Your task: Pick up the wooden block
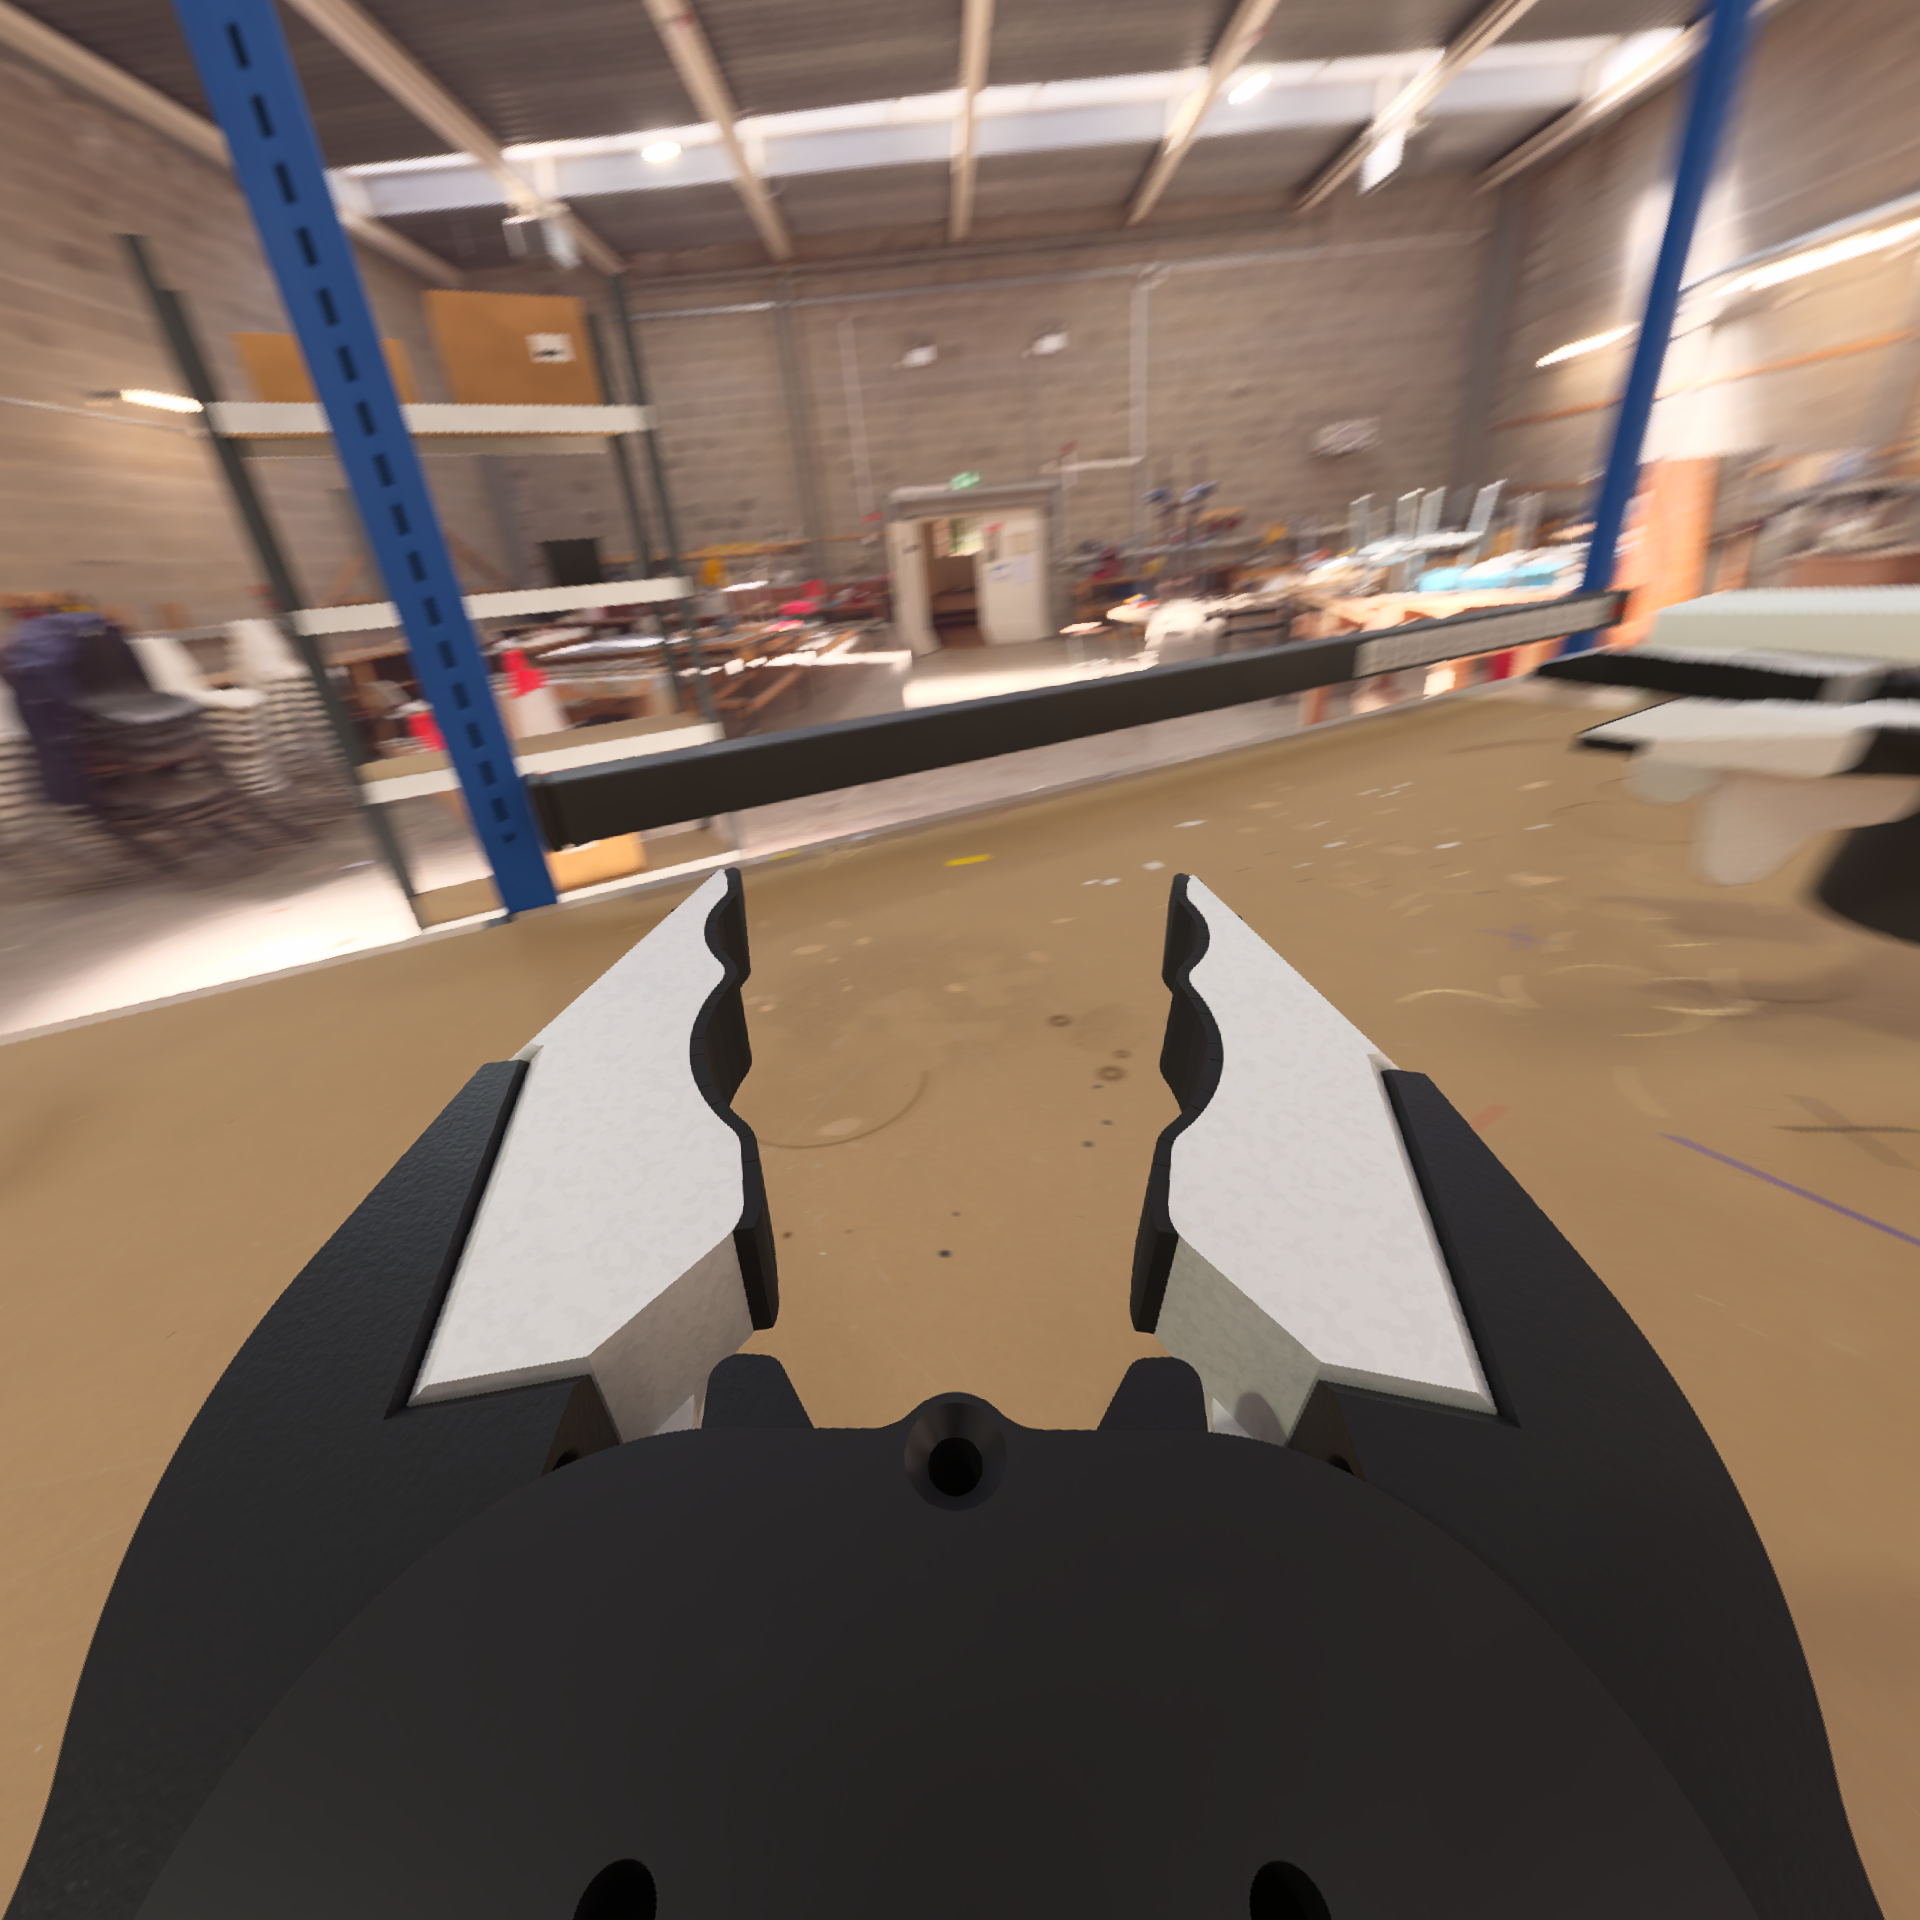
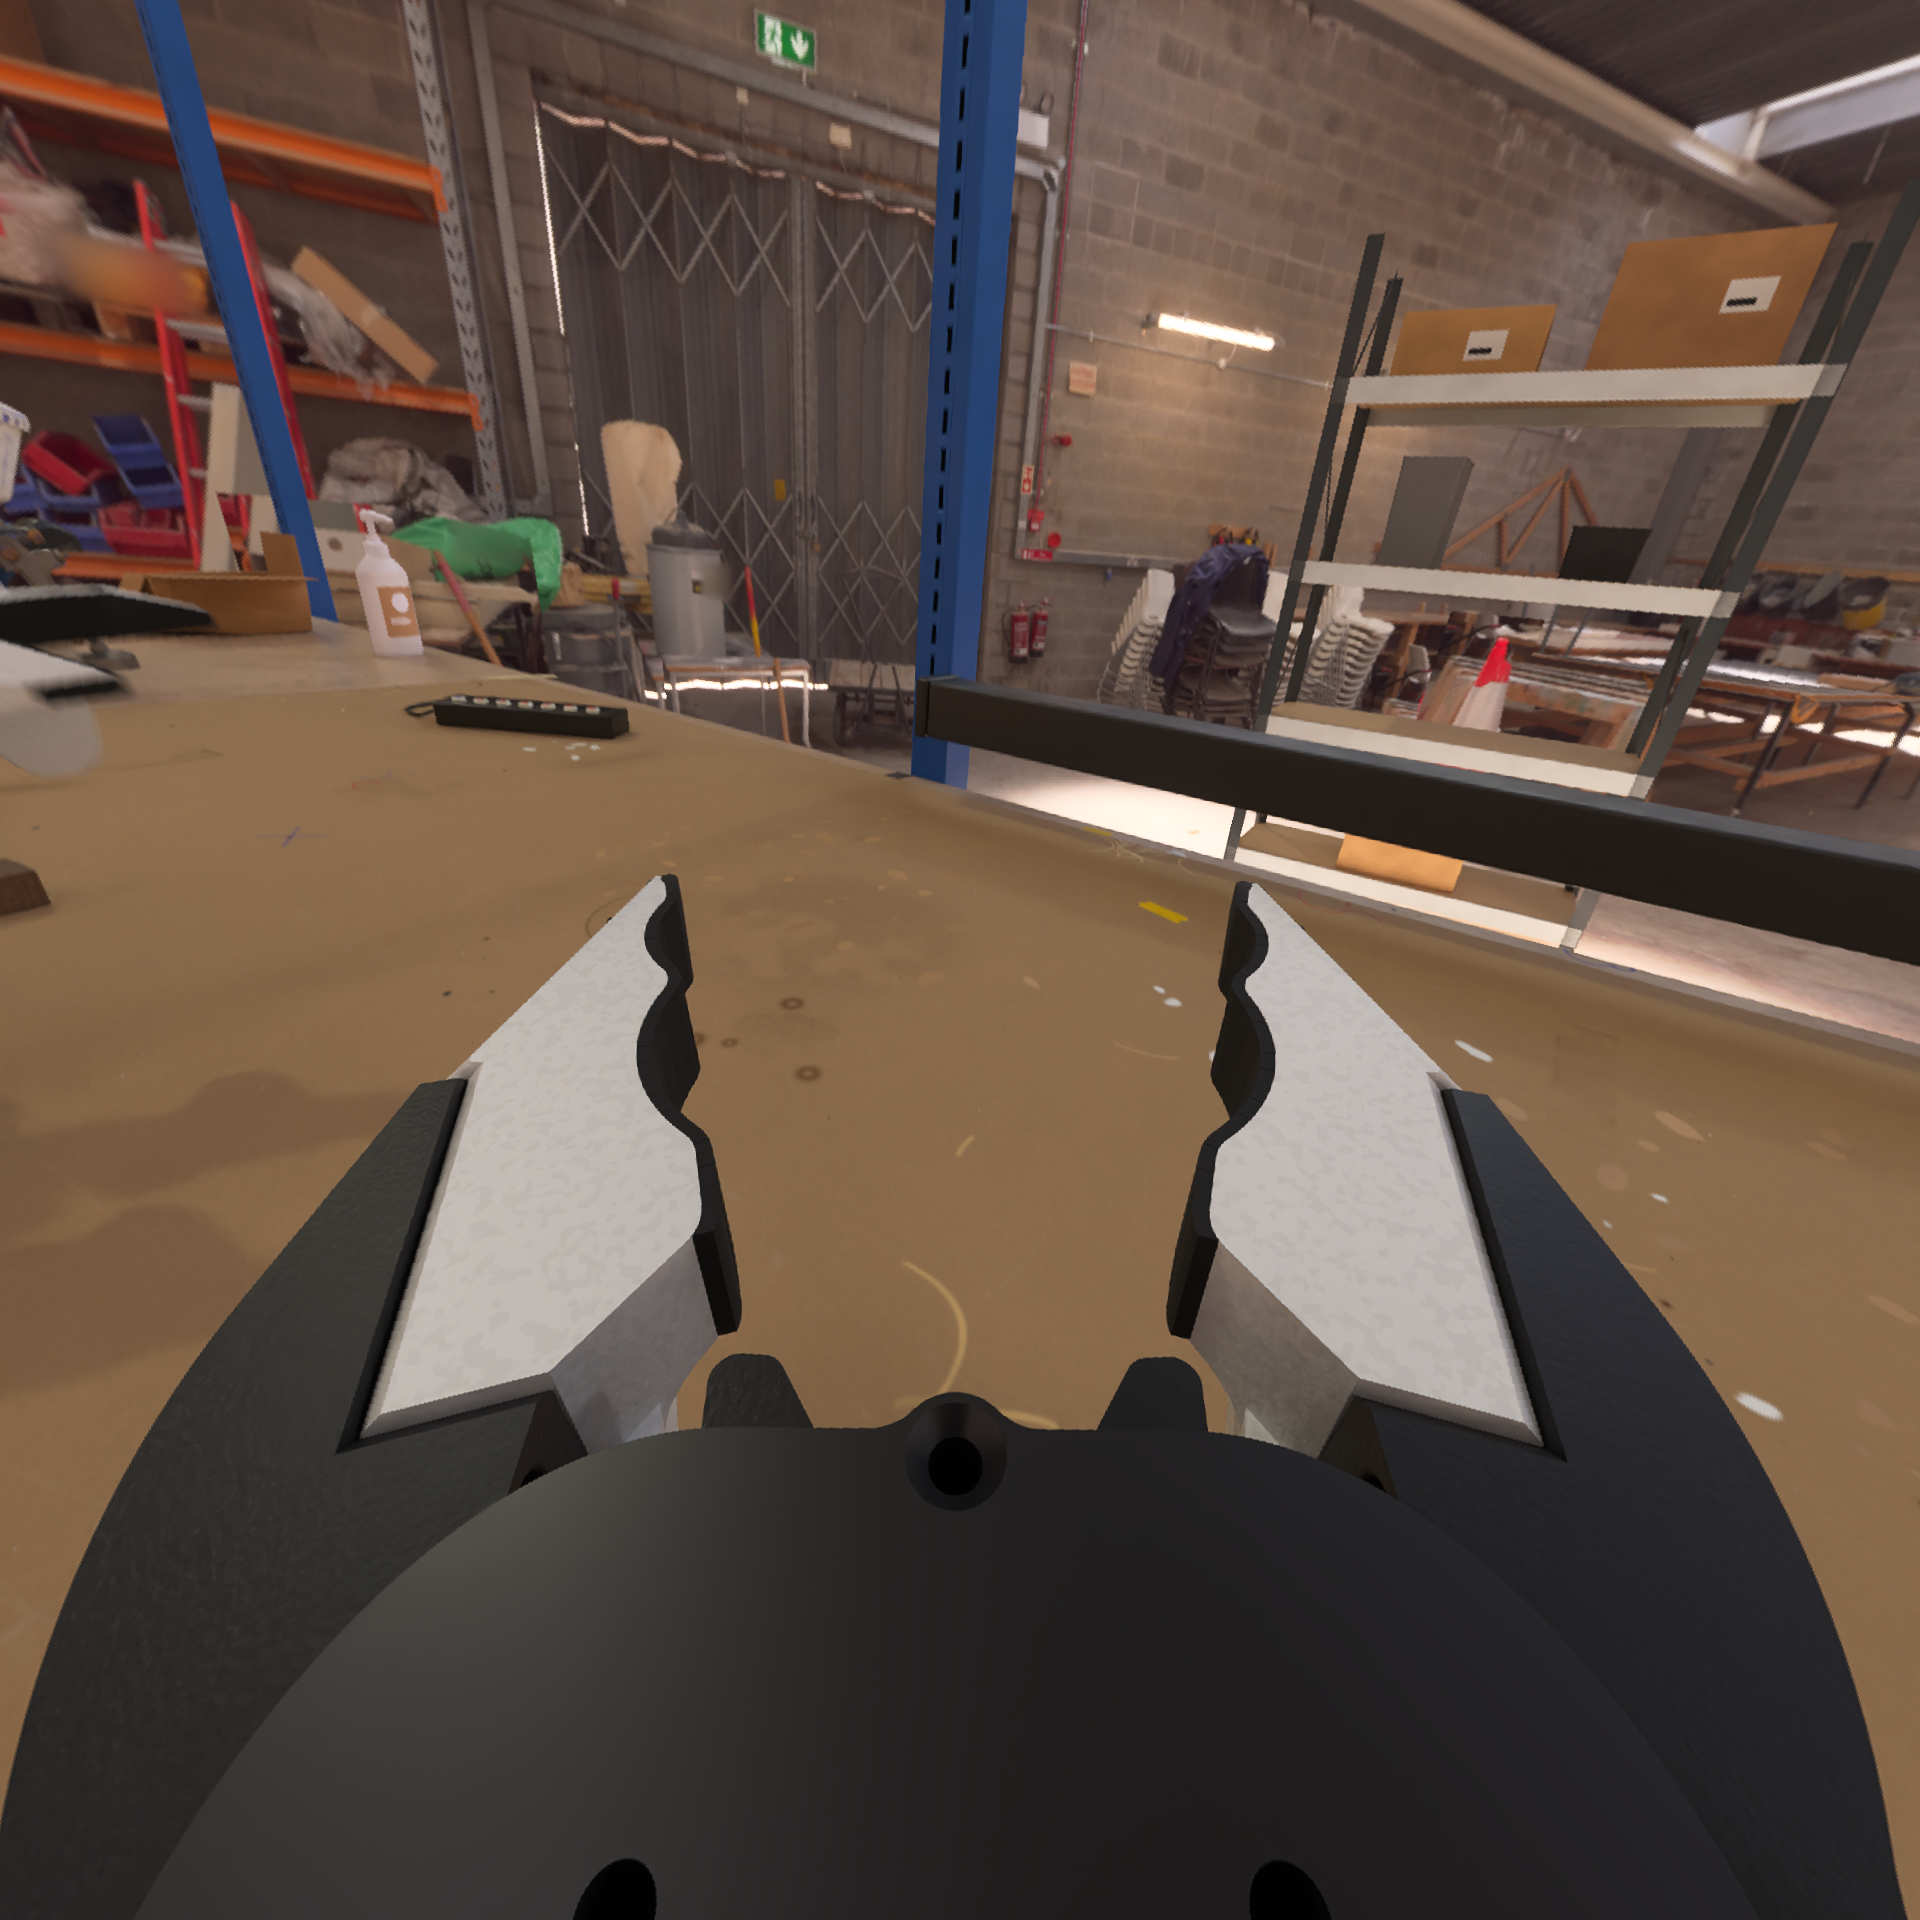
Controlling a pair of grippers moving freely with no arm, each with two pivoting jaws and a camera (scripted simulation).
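Only a corner of a dark brown wooden block (image 2: 17, 885) shows, at the far left edge of the right wrist view, lying on the brown table (image 2: 935, 1143). My right gripper (image 2: 954, 885) is open and empty, above the table, with the block well off to its left. My left gripper (image 1: 956, 883) is open and empty over bare table (image 1: 935, 1091); the block does not show in the left wrist view. Each gripper appears blurred at the edge of the other's view: the right one (image 1: 1766, 727) and the left one (image 2: 52, 665).
A black bar (image 2: 1455, 790) runs along the table's far edge between blue posts (image 2: 961, 416); it also shows in the left wrist view (image 1: 935, 743). A black power strip (image 2: 520, 715) and a white pump bottle (image 2: 387, 592) stand at the far left. Shelving (image 2: 1558, 582) stands beyond the table.
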